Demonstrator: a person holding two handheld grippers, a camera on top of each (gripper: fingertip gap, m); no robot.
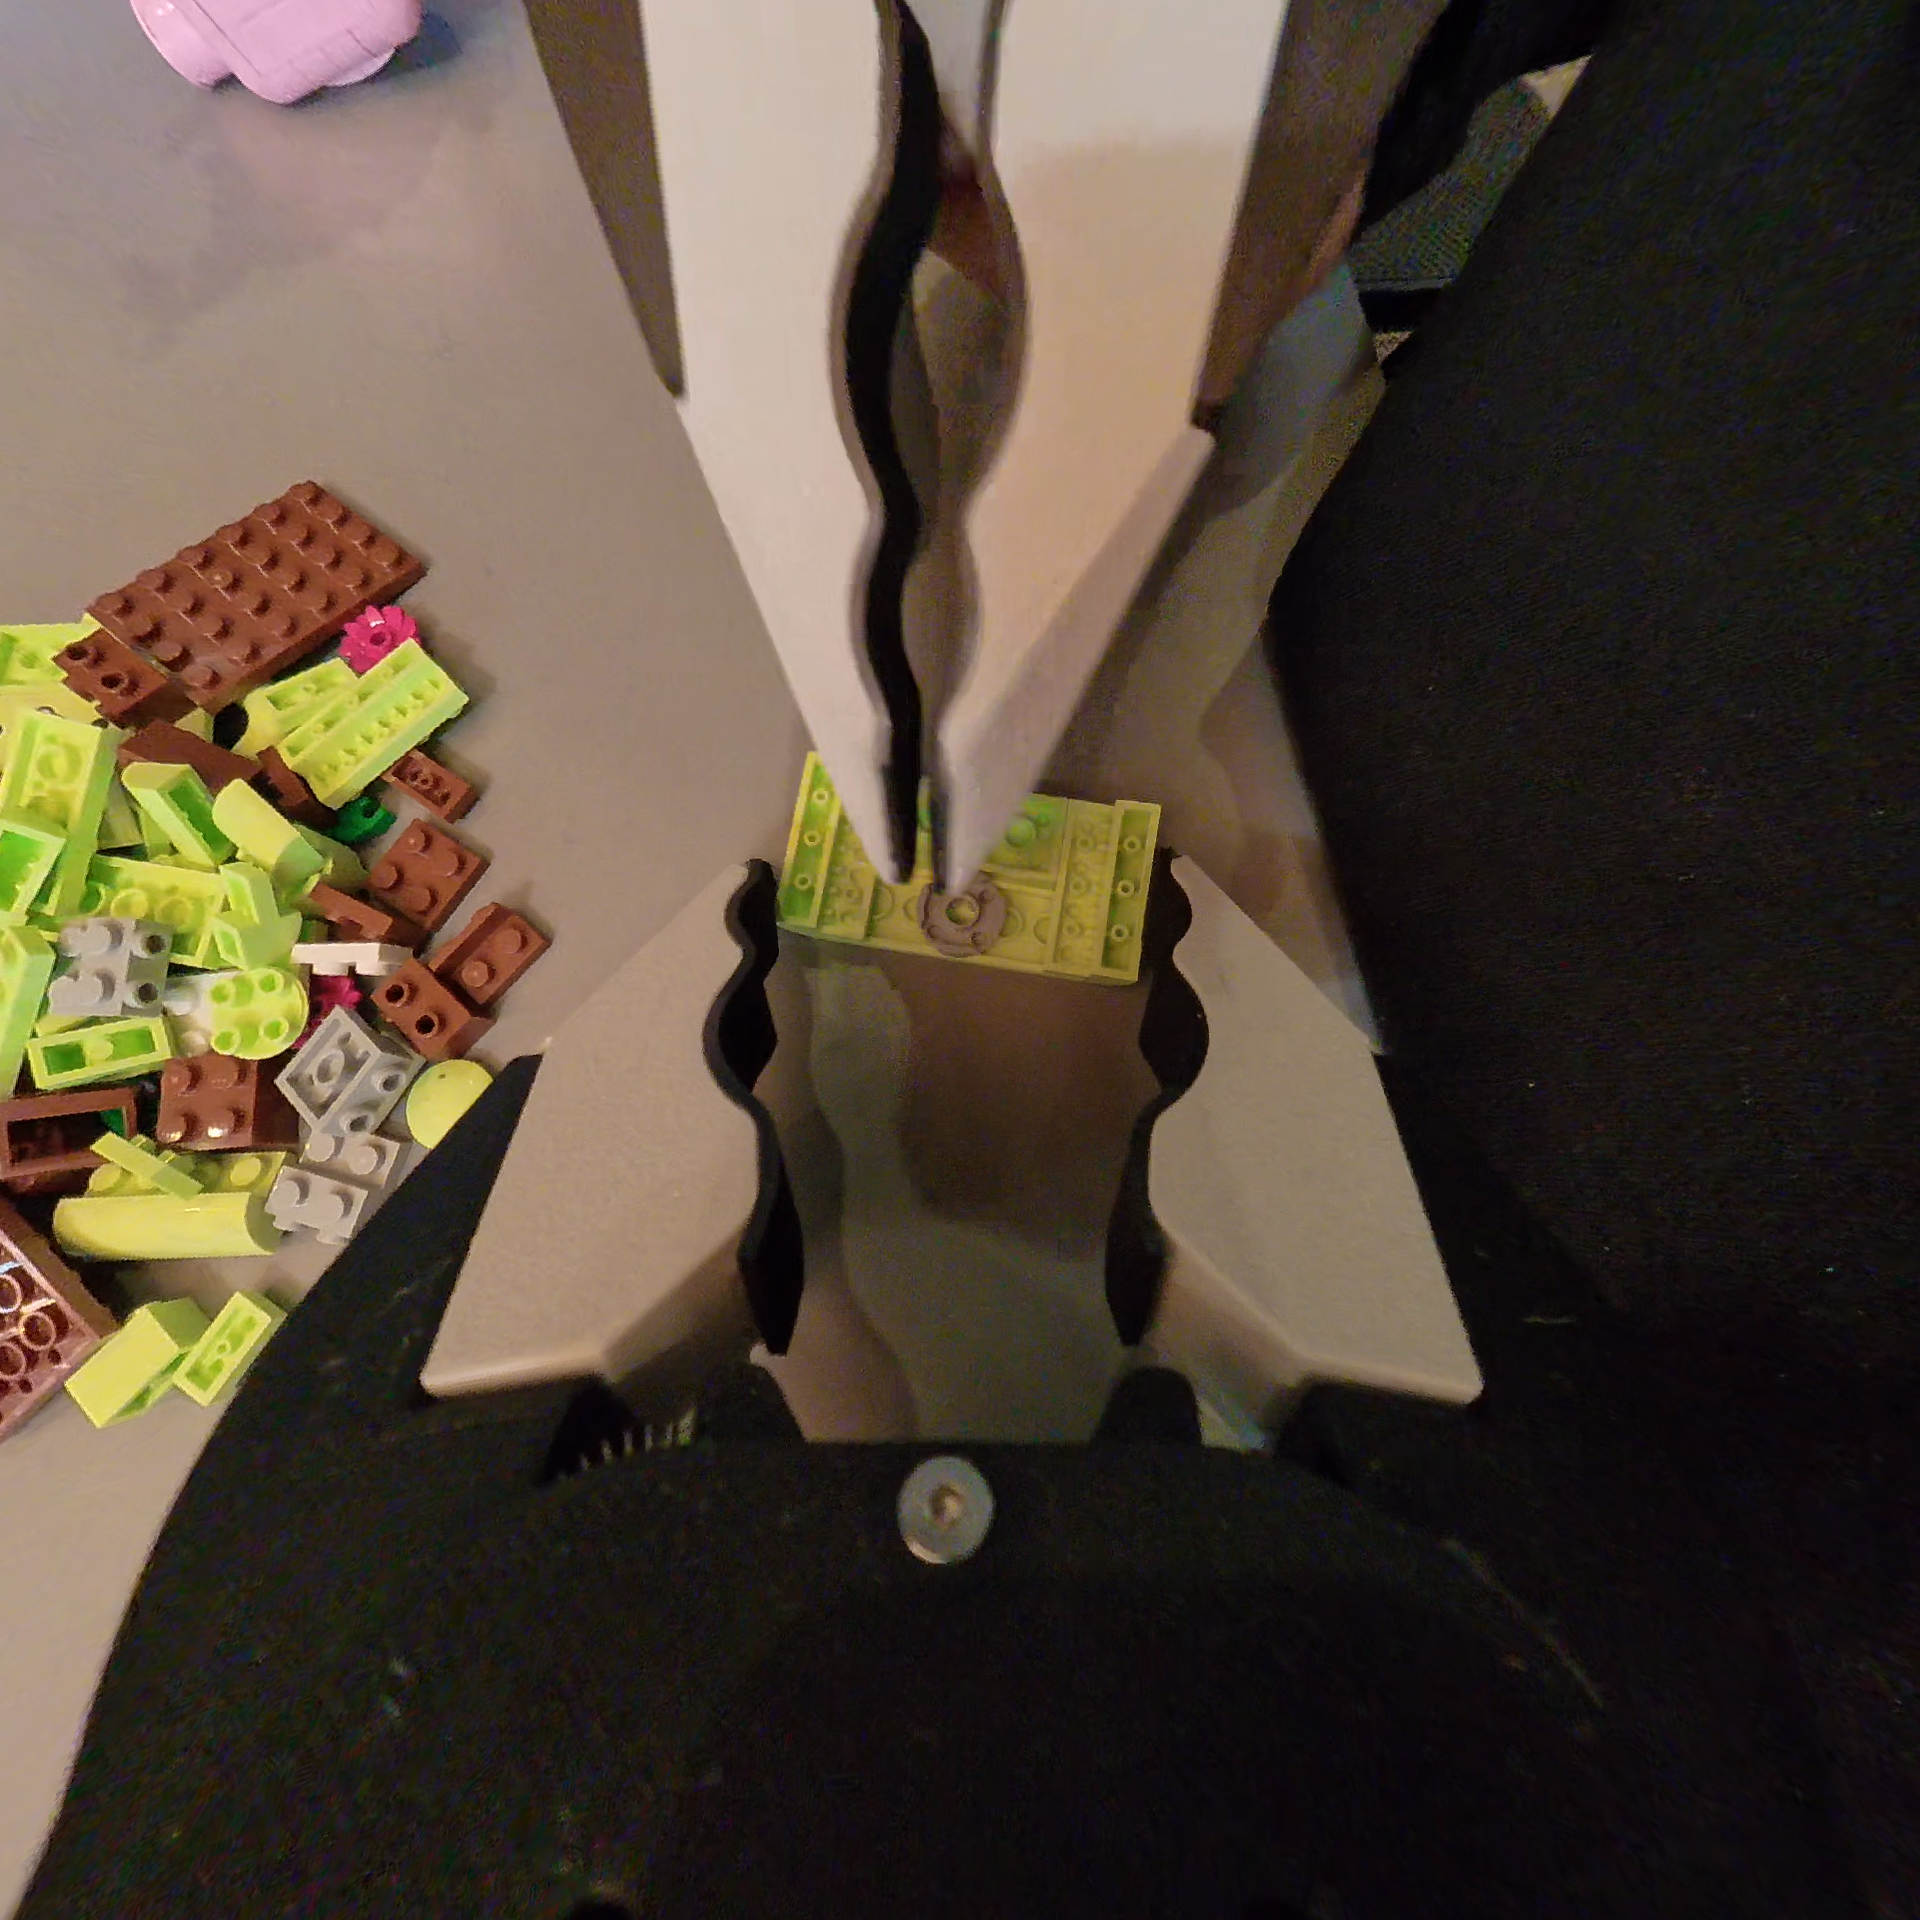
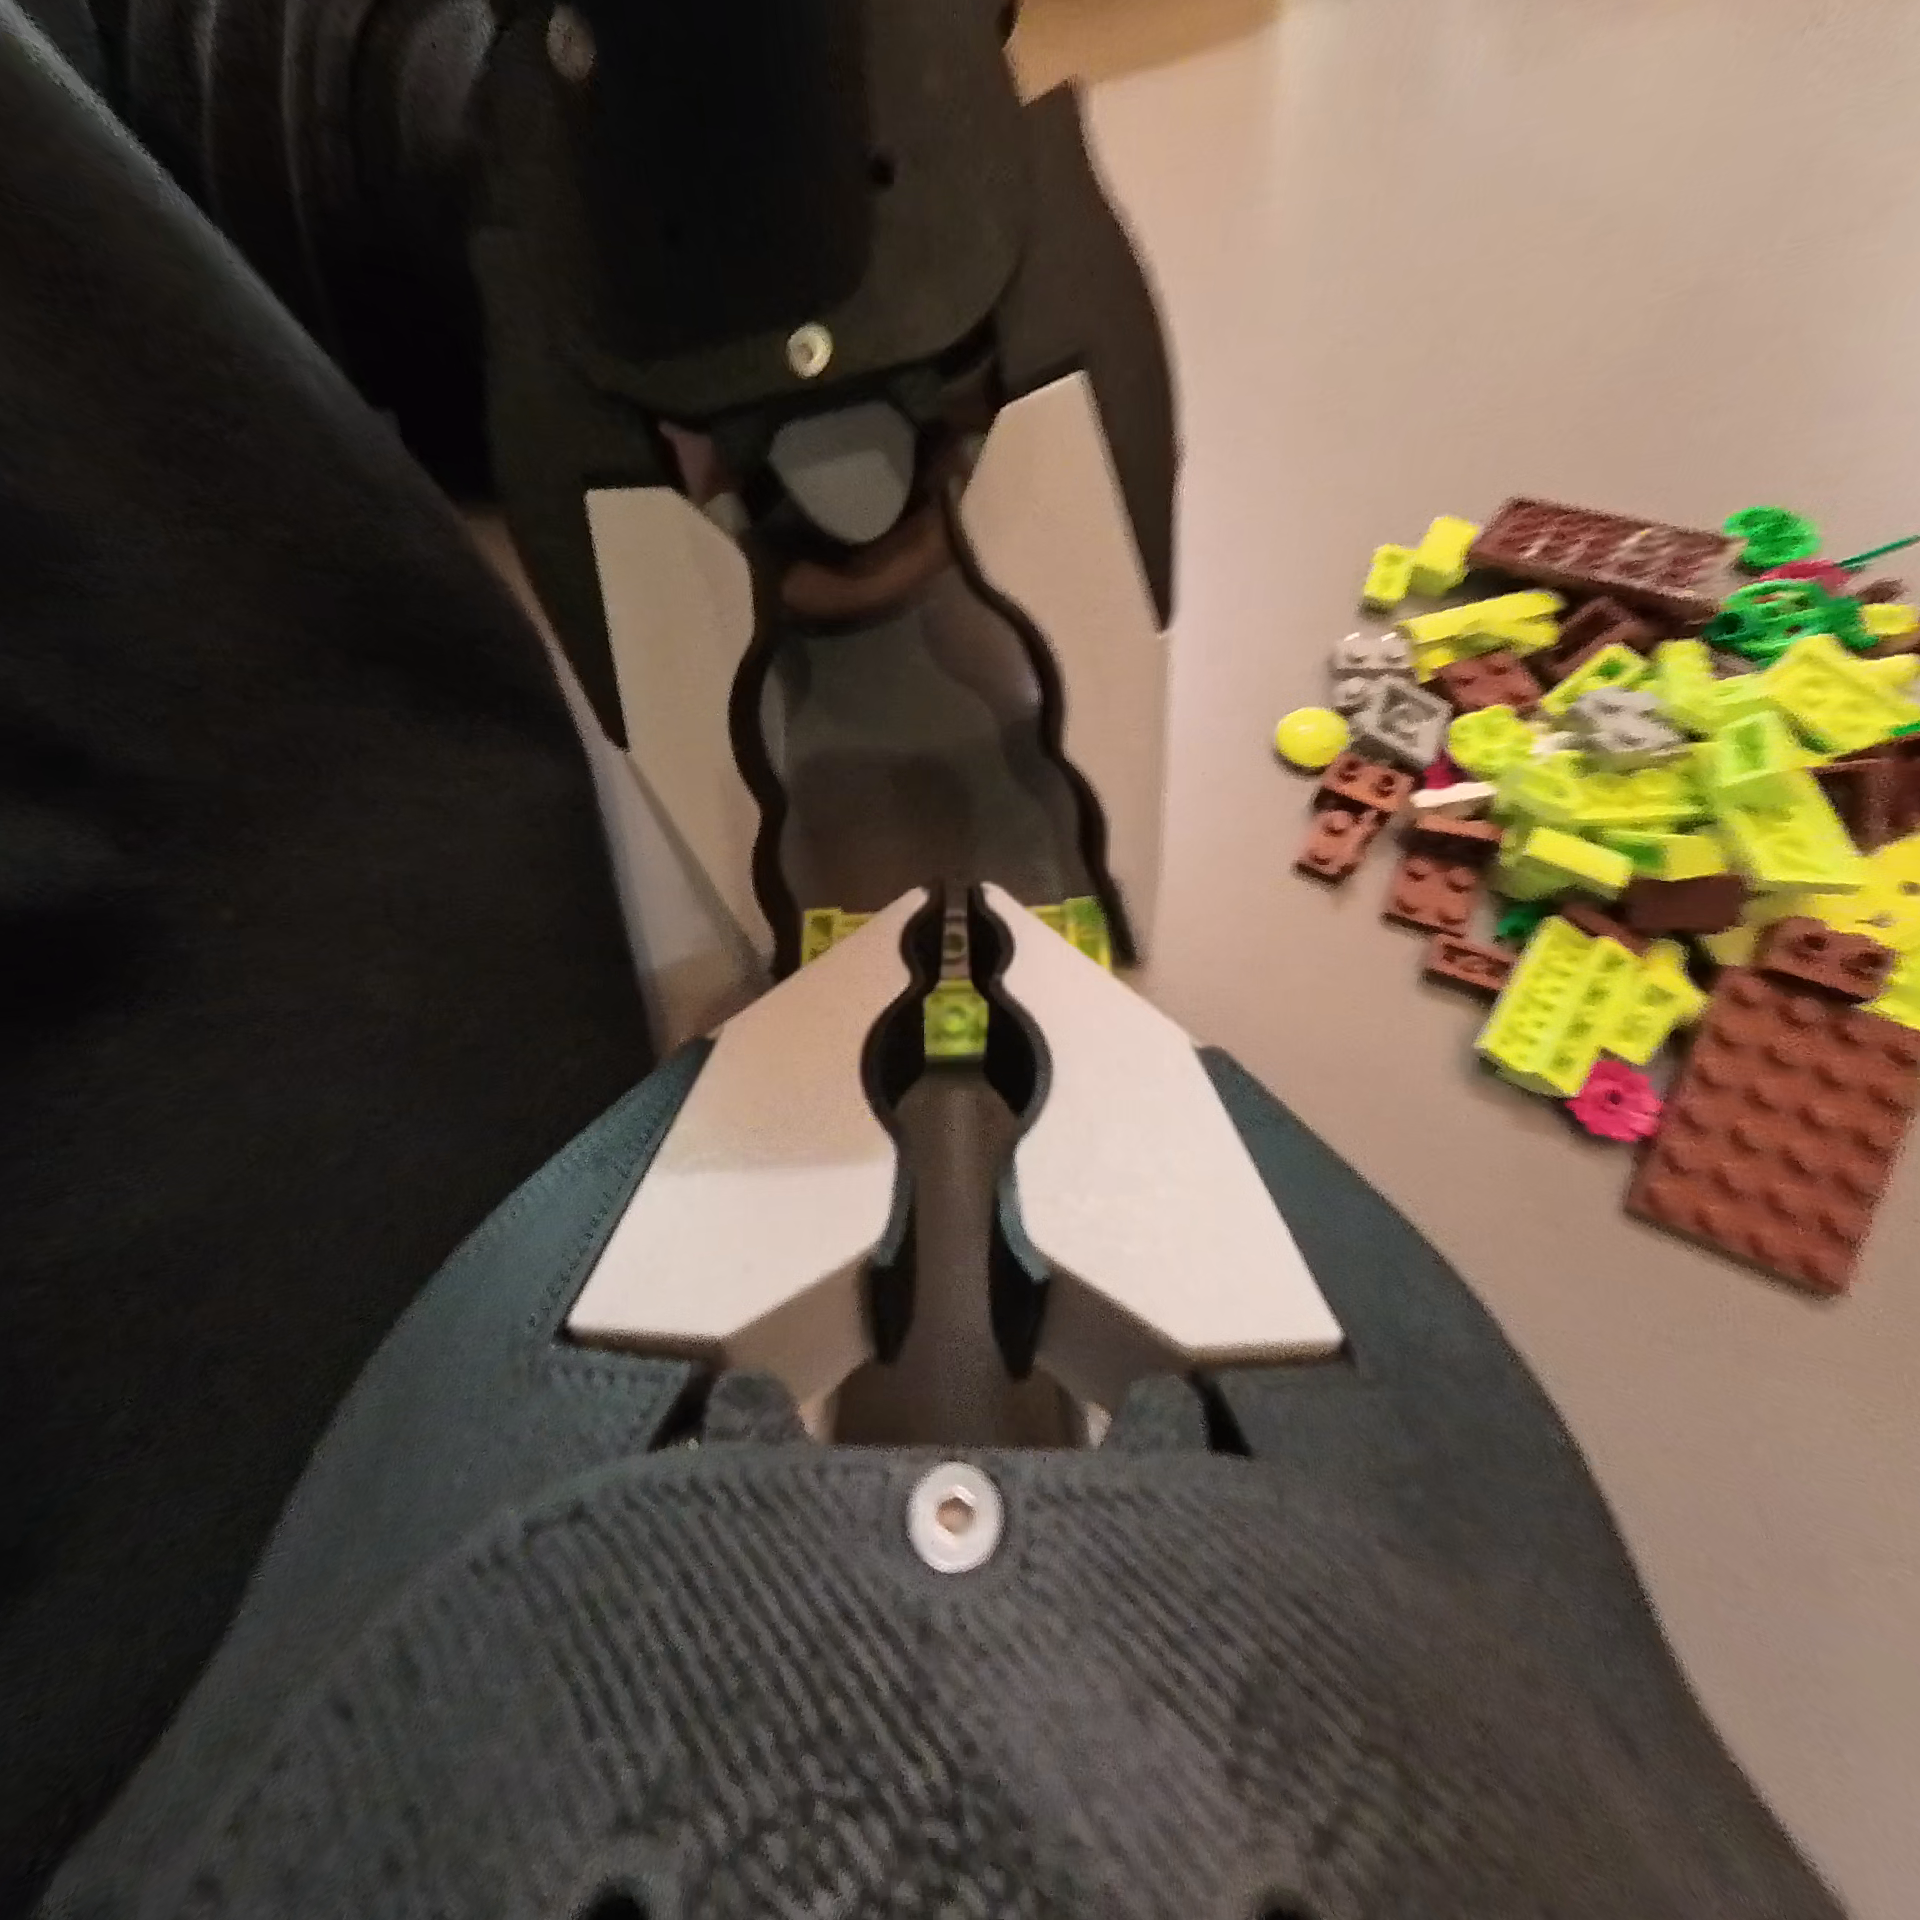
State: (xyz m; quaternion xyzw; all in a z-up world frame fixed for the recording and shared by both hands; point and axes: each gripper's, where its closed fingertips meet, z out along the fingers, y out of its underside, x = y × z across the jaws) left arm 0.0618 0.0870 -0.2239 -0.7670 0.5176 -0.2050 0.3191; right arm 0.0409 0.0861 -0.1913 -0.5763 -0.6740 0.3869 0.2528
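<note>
My left gripper (image 1: 968,883) stands wide and is shut on a lime green brick assembly (image 1: 1091,904), with one fingertip against each of its ends, just above the grey table (image 1: 416,312). A grey round piece (image 1: 958,916) sits on top of the assembly at its middle. My right gripper (image 1: 925,878) comes from the far side with its fingers together, and its tips touch the far rim of the grey piece. In the right wrist view my right gripper (image 2: 956,896) is shut over the lime assembly (image 2: 954,1023), and the left gripper's fingers (image 2: 1117,914) flank the assembly.
A pile of lime, brown and grey bricks (image 1: 208,935) lies to the left, topped by a brown plate (image 1: 260,592); it also shows in the right wrist view (image 2: 1662,810). A lilac object (image 1: 281,42) is at the far left. Black cloth (image 1: 1610,727) lies along the right. Less than 4 cm separates the two grippers' tips.
</note>
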